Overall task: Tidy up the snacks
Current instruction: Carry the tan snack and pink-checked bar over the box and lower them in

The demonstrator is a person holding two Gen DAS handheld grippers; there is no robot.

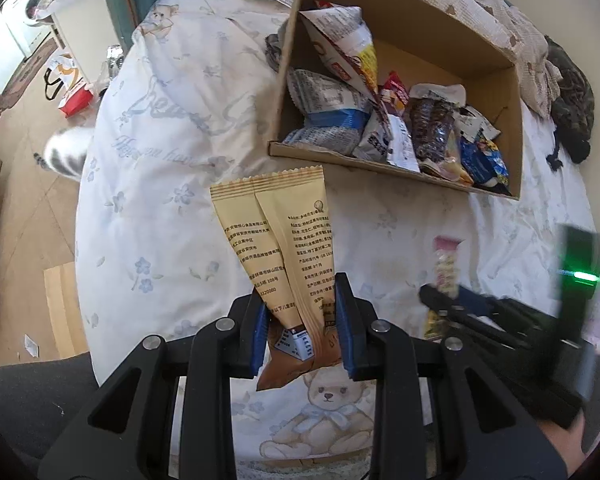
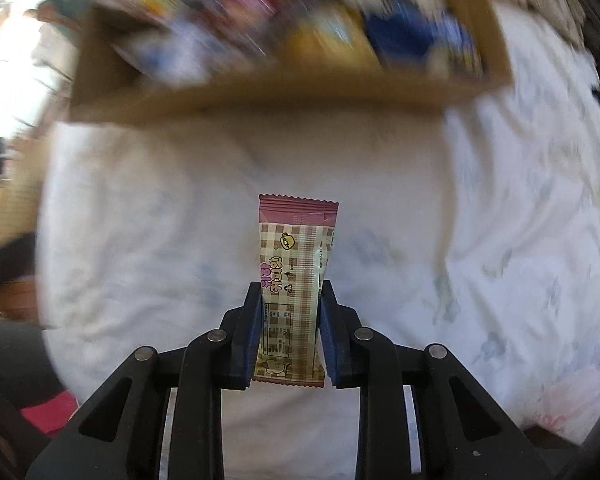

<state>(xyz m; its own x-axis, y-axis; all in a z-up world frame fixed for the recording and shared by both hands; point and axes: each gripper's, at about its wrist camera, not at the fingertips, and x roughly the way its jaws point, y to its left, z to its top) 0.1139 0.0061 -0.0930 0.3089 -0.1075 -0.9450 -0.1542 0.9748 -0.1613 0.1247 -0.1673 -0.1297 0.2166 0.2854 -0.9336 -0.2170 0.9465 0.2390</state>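
Note:
My left gripper [image 1: 302, 300] is shut on a tan and brown snack packet [image 1: 284, 248] and holds it upright above the bed, short of the cardboard box [image 1: 500, 132] that holds several snack bags. My right gripper [image 2: 290, 304] is shut on a pink and cream checked snack bar [image 2: 296, 276], held upright in front of the same box [image 2: 260, 100], which is blurred in that view. The right gripper with its bar [image 1: 446, 266] also shows at the right of the left wrist view.
The bed is covered by a white quilt [image 1: 160, 180] with a bear print. A crumpled beige blanket [image 1: 480, 0] lies behind the box, with a dark cloth [image 1: 572, 96] at the right. A red and white bag [image 1: 68, 84] and flat cardboard [image 1: 60, 308] lie on the floor at the left.

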